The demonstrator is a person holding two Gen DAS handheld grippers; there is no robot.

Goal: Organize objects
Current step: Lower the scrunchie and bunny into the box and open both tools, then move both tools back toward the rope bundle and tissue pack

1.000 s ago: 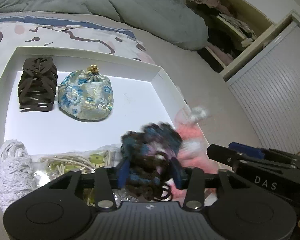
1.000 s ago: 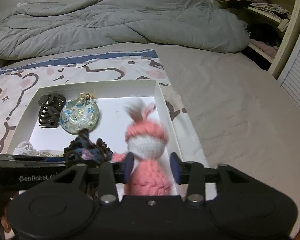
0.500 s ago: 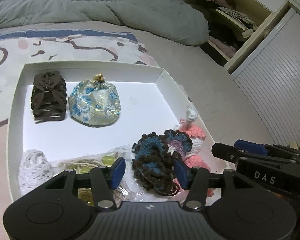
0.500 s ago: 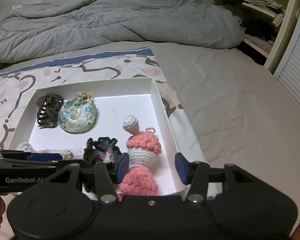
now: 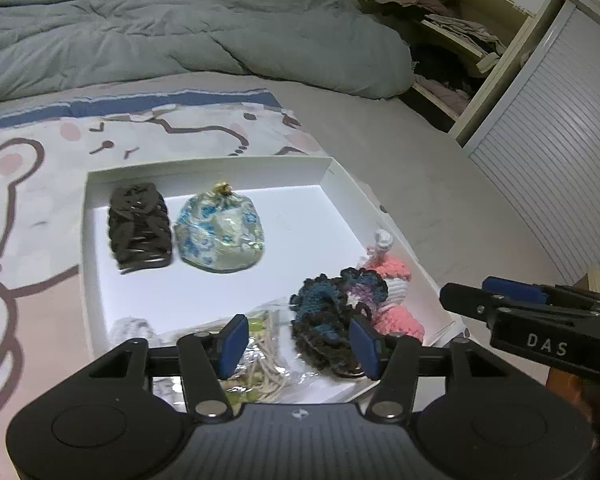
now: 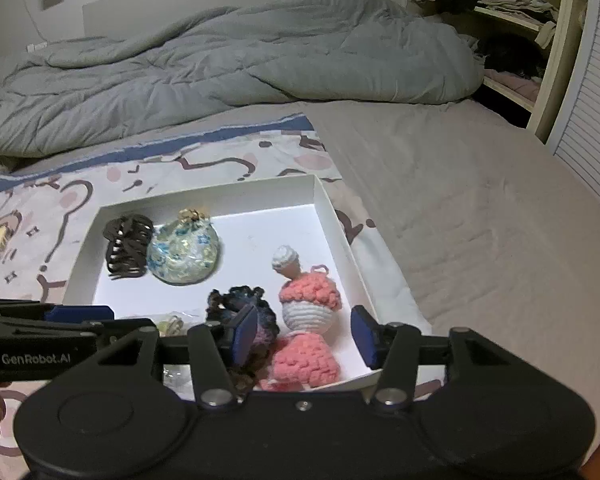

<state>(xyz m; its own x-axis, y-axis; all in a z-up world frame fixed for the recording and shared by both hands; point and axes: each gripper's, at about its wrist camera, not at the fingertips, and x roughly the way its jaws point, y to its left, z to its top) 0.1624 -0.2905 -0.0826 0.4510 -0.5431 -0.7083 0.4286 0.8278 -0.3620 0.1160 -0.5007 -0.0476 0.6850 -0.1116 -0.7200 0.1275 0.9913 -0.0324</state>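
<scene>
Left wrist view shows a shallow white box [image 5: 342, 196] with thin upright card walls lying on a printed pink blanket [image 5: 32, 208] on the bed. In its upper left part a brown ridged hair claw [image 5: 139, 227] lies just beside a rounded floral pouch [image 5: 219, 236] of shiny fabric with a gold knot at its top. Lower right in the box, a frilly dark blue and brown crochet scrunchie [image 5: 332, 320] touches a pink and white crochet doll [image 5: 392, 292] whose knitted surface is bumpy. A crinkled clear bag [image 5: 264, 344] of pale cord and green beads sits at the box's lower edge, with a white knitted piece [image 5: 134, 330] to its left.

The left tool [image 5: 298, 346] stands wide open with blue pads, holding nothing; its right pad overlaps the scrunchie in the picture, though contact cannot be told. The right tool [image 6: 302, 336] is also spread wide and empty, its pads flanking the doll [image 6: 306, 320] and scrunchie [image 6: 242, 312] without clear contact.

Right wrist view shows the doll lying lengthwise along the box's right wall [image 6: 340, 236], close to it. The middle and upper right of the box floor are bare white. Beyond the box, to the right of the frame, a plain taupe sheet [image 6: 480, 216] stretches wide, and a rumpled grey duvet [image 6: 220, 68] fills the top.
</scene>
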